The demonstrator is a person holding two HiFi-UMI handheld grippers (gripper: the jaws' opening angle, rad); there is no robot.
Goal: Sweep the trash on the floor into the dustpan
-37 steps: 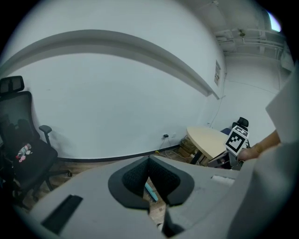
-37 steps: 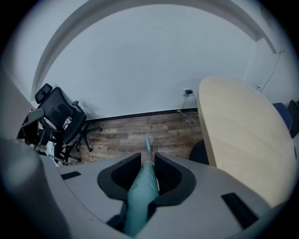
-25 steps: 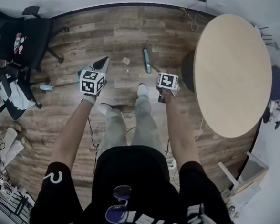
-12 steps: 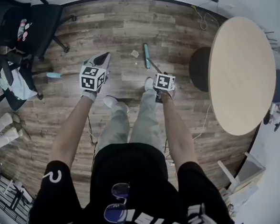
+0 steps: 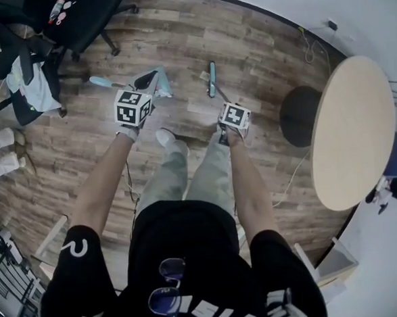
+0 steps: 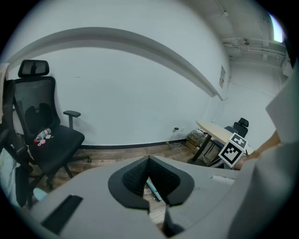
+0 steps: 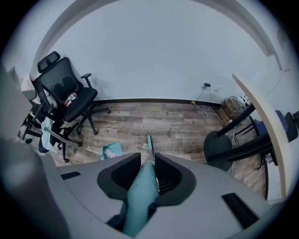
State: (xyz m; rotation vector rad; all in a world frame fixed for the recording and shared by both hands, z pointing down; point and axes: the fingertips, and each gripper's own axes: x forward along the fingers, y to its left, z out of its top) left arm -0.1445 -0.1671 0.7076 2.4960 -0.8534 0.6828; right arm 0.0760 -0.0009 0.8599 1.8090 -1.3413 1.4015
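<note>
My right gripper (image 5: 226, 105) (image 7: 149, 161) is shut on the teal broom handle (image 7: 142, 191). The handle runs down to the broom head (image 5: 211, 79) (image 7: 148, 142) on the wood floor. A small pale scrap (image 7: 144, 147) lies against that head. Left of it, a teal dustpan (image 5: 163, 84) (image 7: 111, 151) rests on the floor with something pale in it. Its thin rod ends in a teal grip (image 5: 98, 81) (image 6: 39, 193). My left gripper (image 5: 147, 80) (image 6: 148, 159) hovers over that rod. Its pads meet at the tips and nothing shows between them.
A black office chair (image 5: 73, 21) (image 6: 42, 135) (image 7: 65, 100) stands at the far left with clothes hung beside it. The round wooden table (image 5: 356, 130) (image 7: 266, 116) and its black base (image 5: 297, 117) are on the right. Cables (image 5: 305, 38) lie by the wall. My shoe (image 5: 164, 138) is behind the grippers.
The head view has turned, so chair and table shifted around the frame. The dustpan now shows beside my left gripper. The broom head has come left, closer to the dustpan.
</note>
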